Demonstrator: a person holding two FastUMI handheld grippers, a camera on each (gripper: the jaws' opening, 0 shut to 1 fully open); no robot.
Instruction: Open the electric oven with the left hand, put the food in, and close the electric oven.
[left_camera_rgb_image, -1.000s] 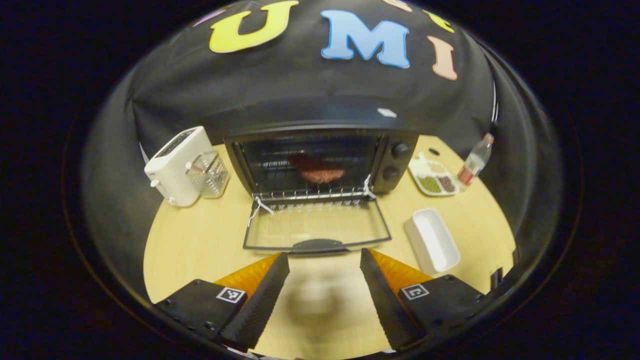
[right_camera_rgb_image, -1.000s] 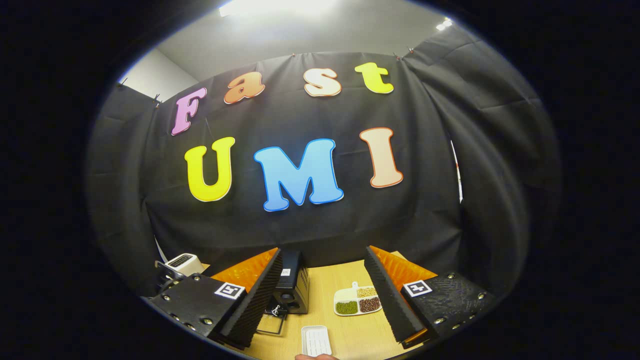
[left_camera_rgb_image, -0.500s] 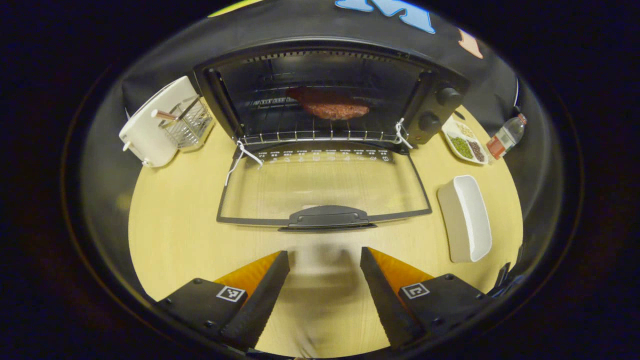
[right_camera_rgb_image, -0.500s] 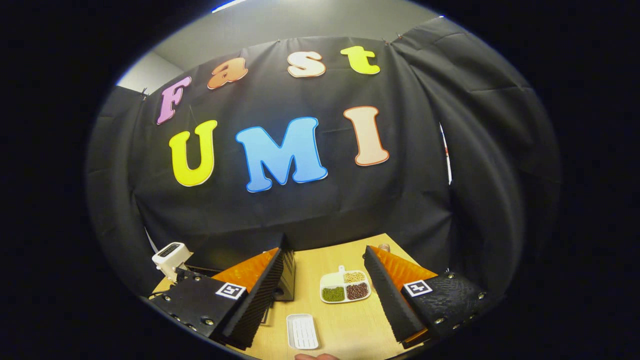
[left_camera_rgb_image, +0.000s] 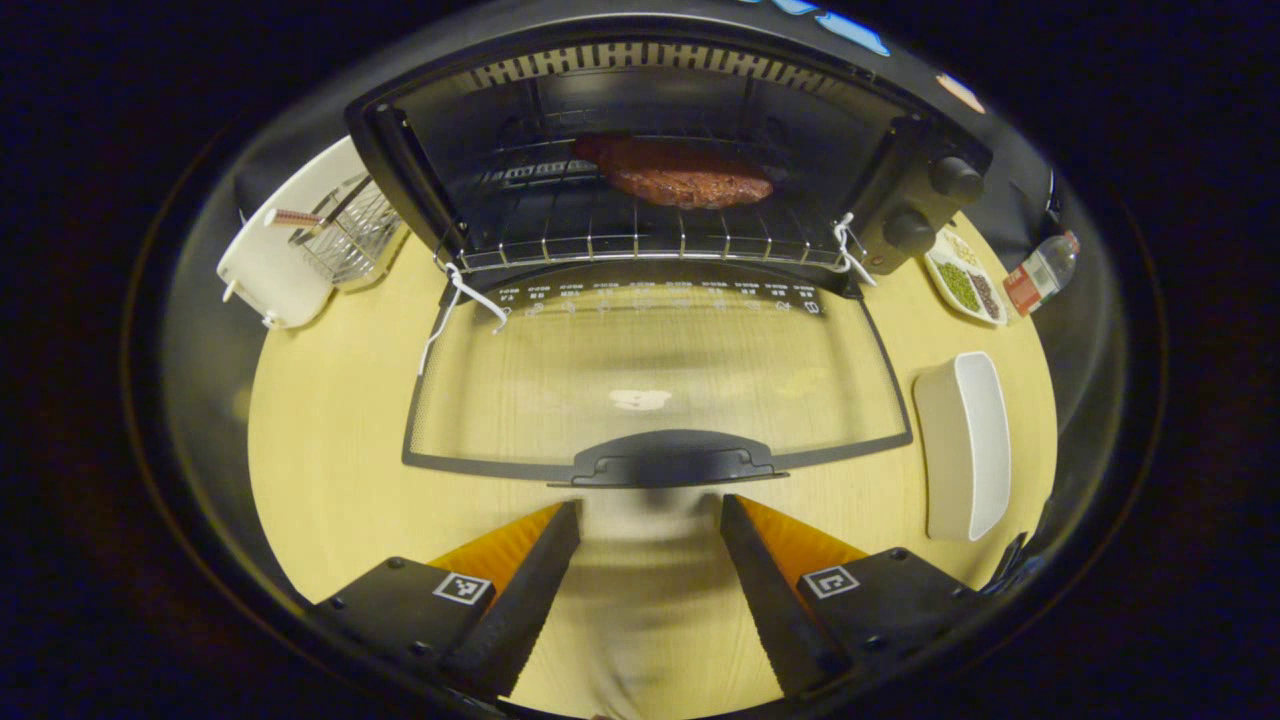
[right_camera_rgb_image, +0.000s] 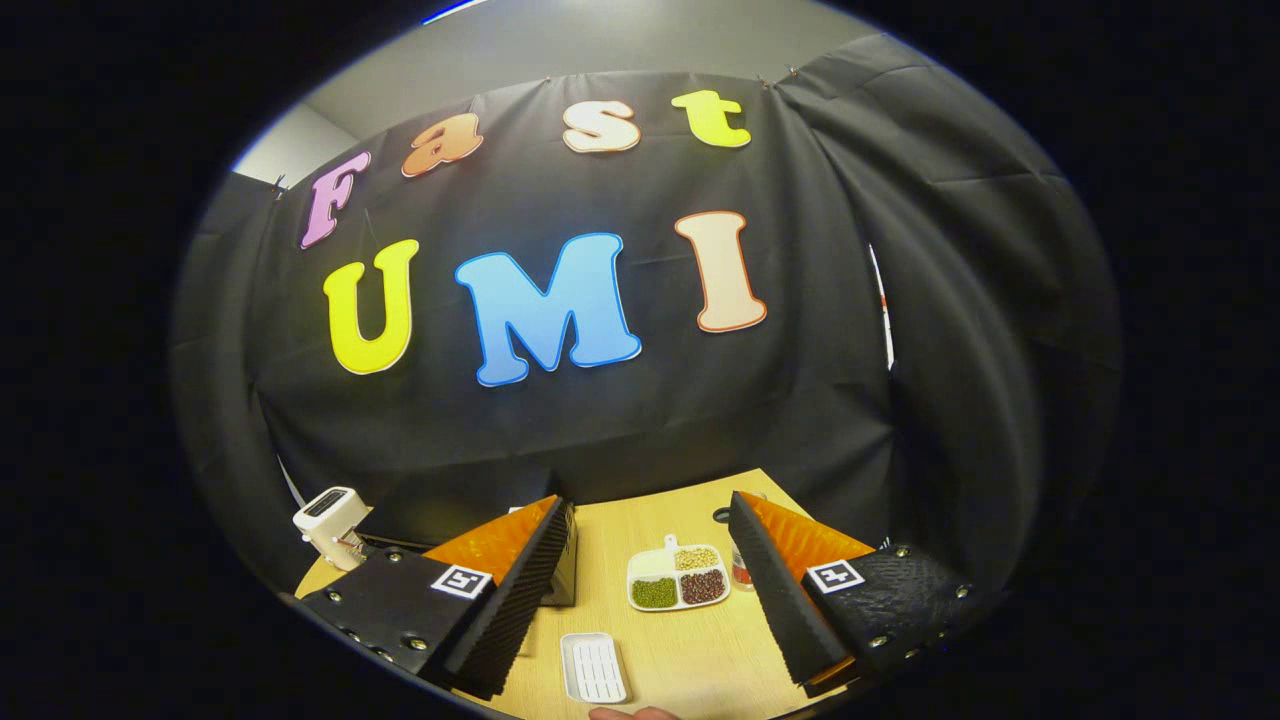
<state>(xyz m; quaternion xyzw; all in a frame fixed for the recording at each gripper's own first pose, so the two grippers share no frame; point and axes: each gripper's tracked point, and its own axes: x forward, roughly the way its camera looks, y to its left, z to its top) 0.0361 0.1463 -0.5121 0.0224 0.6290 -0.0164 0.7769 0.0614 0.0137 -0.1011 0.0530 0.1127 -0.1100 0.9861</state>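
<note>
I had the left gripper (left_camera_rgb_image: 650, 560) just short of the oven door's handle (left_camera_rgb_image: 672, 462), fingers apart and empty. The door (left_camera_rgb_image: 655, 370) lay flat open, the meat (left_camera_rgb_image: 680, 180) on the rack. My right gripper (right_camera_rgb_image: 650, 580) hung above the tabletop (right_camera_rgb_image: 690, 650), fingers apart.

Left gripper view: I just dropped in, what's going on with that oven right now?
The black electric oven stands open, its glass door folded flat over the wooden table. A reddish-brown piece of meat already lies on the wire rack inside. The left gripper is open and empty, lined up just short of the door's black handle. The right gripper is open and empty, off to the side. Closing the door remains.
</note>
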